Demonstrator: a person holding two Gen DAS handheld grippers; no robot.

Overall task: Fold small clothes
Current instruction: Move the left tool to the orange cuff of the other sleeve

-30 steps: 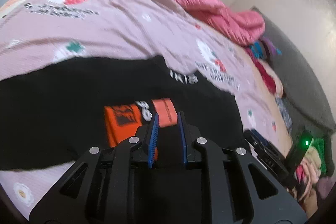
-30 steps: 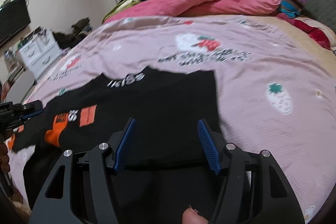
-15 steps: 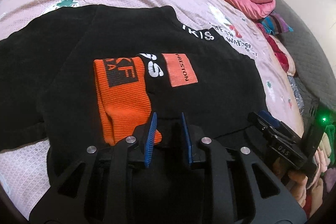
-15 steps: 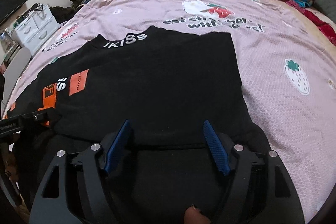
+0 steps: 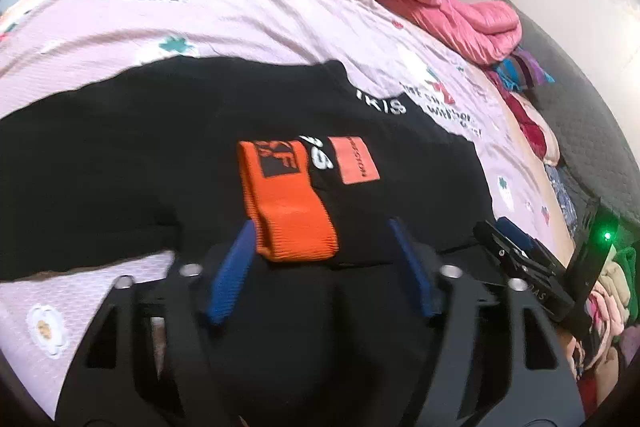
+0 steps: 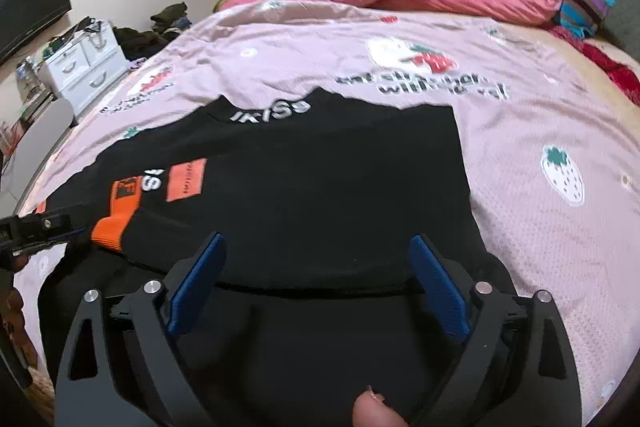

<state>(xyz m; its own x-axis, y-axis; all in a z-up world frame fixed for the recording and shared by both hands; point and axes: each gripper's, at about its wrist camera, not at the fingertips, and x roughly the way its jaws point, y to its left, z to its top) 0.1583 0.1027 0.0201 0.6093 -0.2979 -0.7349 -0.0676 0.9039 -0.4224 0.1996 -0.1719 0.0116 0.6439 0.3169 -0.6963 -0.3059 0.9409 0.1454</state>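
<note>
A: Black top (image 5: 160,155) first. Where does it lie, seen from the left wrist?

B: Spread flat on the bed (image 5: 248,15), over the pink printed sheet. An orange cuff (image 5: 288,203) is folded onto its middle, with an orange patch (image 5: 355,160) just right of it and white lettering near the far edge.

A: And the left tongs (image 5: 322,227)?

B: Its blue pads stand on either side of the cuff's near end, and the jaws are opening. The cuff sits between them, but neither pad presses on it, so nothing is held. The picture is blurred around the pads.

A: Anything else in that view?

B: The right tongs (image 5: 516,247) shows low on the right, at the top's near right edge. A pink quilt (image 5: 440,3) is bunched along the far side of the bed.

A: Now the right wrist view.

B: The black top (image 6: 340,187) fills the near middle of the bed (image 6: 540,115). The right tongs (image 6: 316,247) hangs over its near hem with the jaws opening, already wide; black cloth lies under the gap, and neither pad grips it. A fingertip (image 6: 374,409) shows at the bottom edge.

A: And the other one?

B: The left tongs (image 6: 76,227) comes in from the left edge, just beside the orange cuff (image 6: 118,219). From here I cannot tell how wide it is. A white drawer unit (image 6: 86,67) stands beyond the bed on the far left.
</note>
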